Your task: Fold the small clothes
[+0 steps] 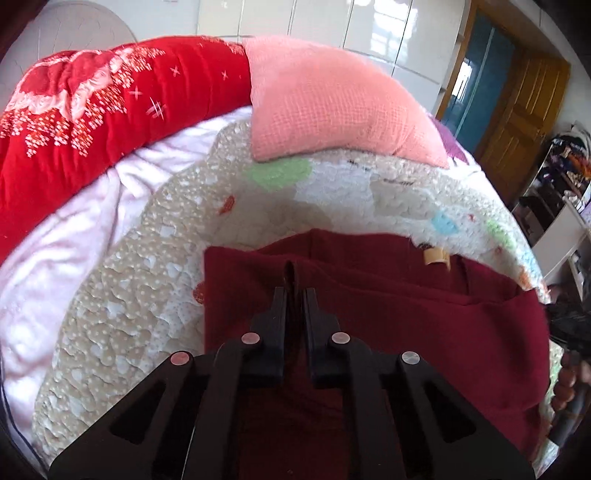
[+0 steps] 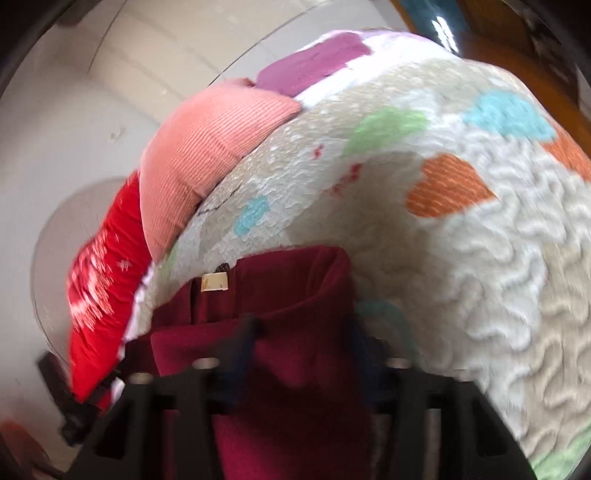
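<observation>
Maroon garment (image 1: 388,306) pinched in the narrow left claw (image 1: 294,291); right claw (image 2: 306,332) wide, straddling it.

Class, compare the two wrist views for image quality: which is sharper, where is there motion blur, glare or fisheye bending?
Left wrist view: sharp; the left gripper and dark red garment are crisp, glare on the glossy white cabinets, bed edge bowed by the fisheye. Right wrist view: motion-blurred; the right gripper is smeared, the quilt streaked, though the garment's label stays readable as a shape.
</observation>
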`<state>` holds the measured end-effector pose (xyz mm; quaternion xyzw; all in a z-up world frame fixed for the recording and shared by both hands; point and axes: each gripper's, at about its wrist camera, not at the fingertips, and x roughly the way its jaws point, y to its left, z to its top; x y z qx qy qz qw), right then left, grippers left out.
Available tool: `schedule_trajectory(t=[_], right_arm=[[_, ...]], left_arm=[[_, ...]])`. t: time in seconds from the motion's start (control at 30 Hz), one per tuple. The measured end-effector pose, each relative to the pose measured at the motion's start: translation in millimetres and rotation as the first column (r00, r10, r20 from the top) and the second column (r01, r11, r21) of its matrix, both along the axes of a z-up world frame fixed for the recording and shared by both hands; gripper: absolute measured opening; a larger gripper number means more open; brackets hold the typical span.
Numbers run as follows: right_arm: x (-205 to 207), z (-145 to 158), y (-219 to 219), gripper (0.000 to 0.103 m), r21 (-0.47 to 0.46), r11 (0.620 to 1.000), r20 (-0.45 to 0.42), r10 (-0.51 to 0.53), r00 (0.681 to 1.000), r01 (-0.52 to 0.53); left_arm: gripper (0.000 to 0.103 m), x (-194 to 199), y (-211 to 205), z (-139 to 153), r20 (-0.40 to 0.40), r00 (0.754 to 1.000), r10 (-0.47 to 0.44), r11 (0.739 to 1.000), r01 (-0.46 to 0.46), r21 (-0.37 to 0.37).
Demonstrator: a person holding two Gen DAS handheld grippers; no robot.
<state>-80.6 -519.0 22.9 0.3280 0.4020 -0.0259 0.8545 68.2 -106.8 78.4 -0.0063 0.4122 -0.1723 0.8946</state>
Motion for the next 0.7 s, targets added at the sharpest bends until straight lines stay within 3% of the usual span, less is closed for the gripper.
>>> schedule_trajectory(t=[0.03,0.1,0.17,0.23,0.33,0.47,0.57,0.6,0.7], right_arm=[[4.6,8.2,6.2,0.009,-0.105,0.994,-0.002,0.0,1.0,0.0],[4.7,23.9,6.9,0.007,-0.173,0.985,0.048,-0.011,0.999,0.019],[3.4,34.0,0.6,0.007,-0.224,0.972,0.069,-0.052,0.996,0.066],[10.2,27.5,-2.6,0.007,-0.33,0.94,0.013,-0.086,0.996,0.086],[12.6,4.1,-10.6,0.007,-0.294,0.953,-0.075,-0.095,0.993,0.069],[-25.6,15.0,-26.6,0.044,-0.249,0.957,-0.044,-0.163,0.986,0.147],[-60.8,28.3,-14.5,0.046,-0.141,0.987,0.004,-0.083,0.997,0.083],[-66.9,30.0,-2.9,0.046,-0.144,0.989,-0.003,-0.042,0.999,0.041],[-75.0,32.3,41.1,0.042,-0.27,0.958,-0.021,0.095,0.995,-0.097]], left_arm=[[0.005,-3.2,4.9,6.6,0.029,1.0,0.006,1.0,-0.006,0.003],[0.005,-7.0,15.8,15.4,0.064,0.998,0.022,1.0,-0.022,-0.003],[0.005,-4.7,23.4,13.3,0.054,0.998,0.041,0.999,-0.041,-0.001],[0.005,0.8,22.4,-1.6,0.016,0.998,0.055,0.998,-0.056,0.035],[0.005,0.4,22.6,-17.7,-0.041,0.998,0.053,0.998,-0.052,0.032],[0.005,-12.4,23.5,-11.4,-0.003,0.999,0.049,0.998,-0.049,0.044],[0.005,-21.0,24.3,-3.5,0.028,0.999,0.041,0.998,-0.042,0.041],[0.005,-22.5,23.2,-2.5,0.03,0.999,0.04,0.998,-0.041,0.039],[0.005,-27.4,16.2,-6.2,0.01,0.999,0.032,0.999,-0.033,0.039]])
